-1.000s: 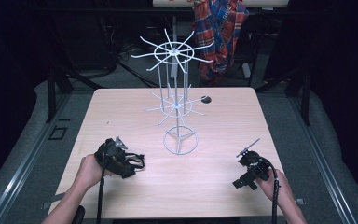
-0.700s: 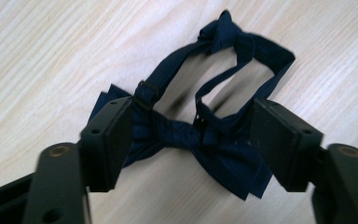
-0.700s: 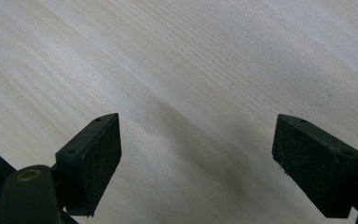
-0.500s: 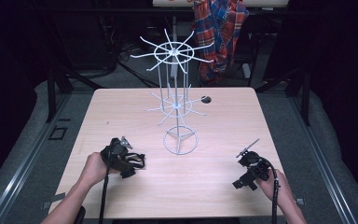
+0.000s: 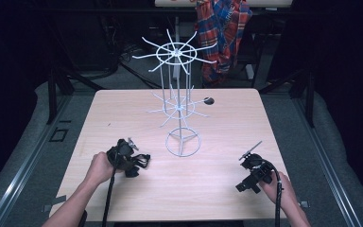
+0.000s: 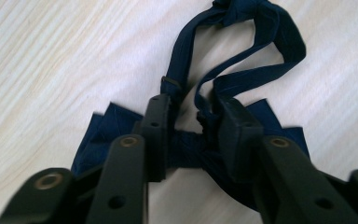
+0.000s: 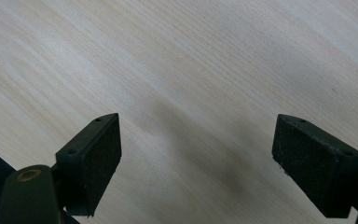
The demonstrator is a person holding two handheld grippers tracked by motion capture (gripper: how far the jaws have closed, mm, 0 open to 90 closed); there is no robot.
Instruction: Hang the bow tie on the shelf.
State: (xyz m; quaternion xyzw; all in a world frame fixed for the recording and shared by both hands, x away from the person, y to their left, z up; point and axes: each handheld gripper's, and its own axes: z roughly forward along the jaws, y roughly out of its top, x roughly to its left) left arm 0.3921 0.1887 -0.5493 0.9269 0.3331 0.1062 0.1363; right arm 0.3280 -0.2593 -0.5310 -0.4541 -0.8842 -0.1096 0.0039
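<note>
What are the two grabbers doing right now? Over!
Left gripper closing on the navy bow tie, at its knot. Right gripper open over bare table. White wire rack stands between them, clear of both.

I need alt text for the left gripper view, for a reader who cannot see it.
The left gripper has its two black jaws closed around the middle knot of a navy bow tie. The tie lies on a pale wooden table, its strap looping away beyond the jaws.

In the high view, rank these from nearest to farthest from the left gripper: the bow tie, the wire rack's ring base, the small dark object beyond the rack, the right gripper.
From the left gripper:
1. Bow tie, at its jaws, near-left of the table.
2. Ring base, centre, just right of it.
3. Small dark object at the far side, and right gripper at near right: too close to call.
</note>
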